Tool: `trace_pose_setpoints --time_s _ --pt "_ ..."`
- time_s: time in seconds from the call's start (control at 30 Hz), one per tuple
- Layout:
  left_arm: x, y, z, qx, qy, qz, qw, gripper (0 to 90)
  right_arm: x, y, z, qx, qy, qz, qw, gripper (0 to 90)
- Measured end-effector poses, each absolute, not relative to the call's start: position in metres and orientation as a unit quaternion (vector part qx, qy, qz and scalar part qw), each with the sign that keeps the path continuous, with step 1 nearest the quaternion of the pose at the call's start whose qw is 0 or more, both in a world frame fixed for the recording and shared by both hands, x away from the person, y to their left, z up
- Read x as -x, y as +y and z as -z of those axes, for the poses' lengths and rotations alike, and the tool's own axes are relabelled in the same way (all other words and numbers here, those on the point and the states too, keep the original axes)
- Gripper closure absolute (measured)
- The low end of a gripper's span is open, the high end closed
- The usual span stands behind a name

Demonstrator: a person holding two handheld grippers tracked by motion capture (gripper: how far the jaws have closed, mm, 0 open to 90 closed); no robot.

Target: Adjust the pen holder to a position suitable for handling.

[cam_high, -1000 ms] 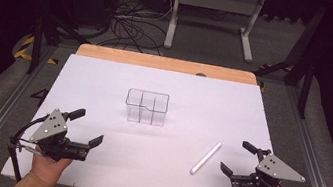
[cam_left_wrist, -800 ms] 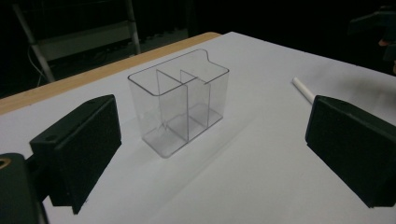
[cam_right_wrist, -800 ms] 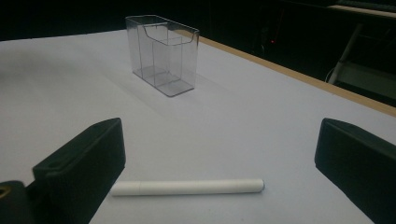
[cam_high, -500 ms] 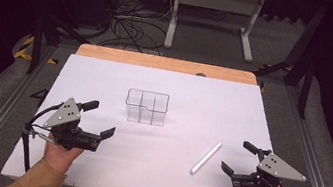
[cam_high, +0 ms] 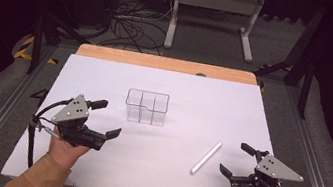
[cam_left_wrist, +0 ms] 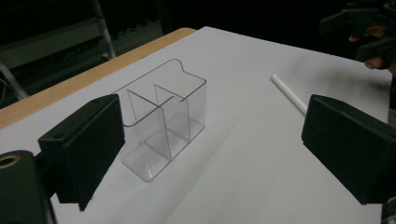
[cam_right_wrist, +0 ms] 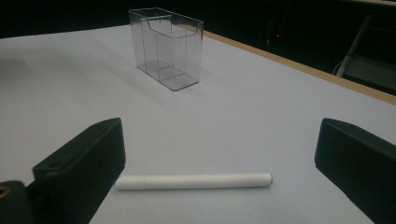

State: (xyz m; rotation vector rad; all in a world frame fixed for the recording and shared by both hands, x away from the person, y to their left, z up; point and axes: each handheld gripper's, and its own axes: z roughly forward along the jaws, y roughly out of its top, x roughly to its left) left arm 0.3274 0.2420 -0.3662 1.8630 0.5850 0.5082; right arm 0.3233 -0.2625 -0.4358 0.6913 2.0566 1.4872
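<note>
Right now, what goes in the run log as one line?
left gripper: open, near clear organizer | right gripper: open, facing white stick | stick flat on table, untouched

Divided holder mid-table, stick nearer and right of it, left tool beside holder, right tool beside stick

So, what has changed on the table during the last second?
The left gripper moved forward and inward, toward the clear container, jaws open, holding nothing. The right gripper, also open, the white stick and the container stayed where they were.
</note>
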Motion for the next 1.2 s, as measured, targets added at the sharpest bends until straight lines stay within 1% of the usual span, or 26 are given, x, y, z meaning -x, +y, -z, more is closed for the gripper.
trace_pose_setpoints --time_s 0.13,0.2,0.33,0.57,0.6,0.73,0.93,1.07,1.2 --pt "-0.332 0.242 0.360 -0.791 0.222 -0.195 0.536 11.8 -0.323 -0.263 0.436 -0.252 0.757 -0.548 0.250 2.4" --pt "-0.336 0.241 0.356 -0.799 0.207 -0.180 0.535 16.3 -0.322 -0.263 0.436 -0.252 0.757 -0.548 0.250 2.4" --pt "-0.346 0.239 0.347 -0.816 0.192 -0.164 0.520 20.8 -0.322 -0.263 0.437 -0.253 0.758 -0.549 0.246 2.4" --pt "-0.362 0.232 0.340 -0.840 0.180 -0.145 0.491 24.9 -0.324 -0.262 0.437 -0.249 0.761 -0.549 0.242 2.4" --pt "-0.368 0.230 0.339 -0.846 0.181 -0.133 0.483 25.7 -0.324 -0.262 0.437 -0.248 0.761 -0.549 0.241 2.4" --pt "-0.381 0.228 0.336 -0.853 0.181 -0.114 0.476 28.7 -0.324 -0.263 0.438 -0.247 0.762 -0.549 0.241 2.4" --pt "-0.395 0.225 0.332 -0.867 0.176 -0.119 0.451 30.0 -0.323 -0.263 0.438 -0.248 0.761 -0.550 0.238 2.4" --pt "-0.402 0.220 0.333 -0.881 0.155 -0.133 0.426 30.0 -0.324 -0.263 0.439 -0.246 0.762 -0.550 0.237 2.4" --pt "-0.411 0.217 0.335 -0.884 0.156 -0.121 0.423 29.9 -0.324 -0.263 0.439 -0.245 0.763 -0.550 0.235 2.4"
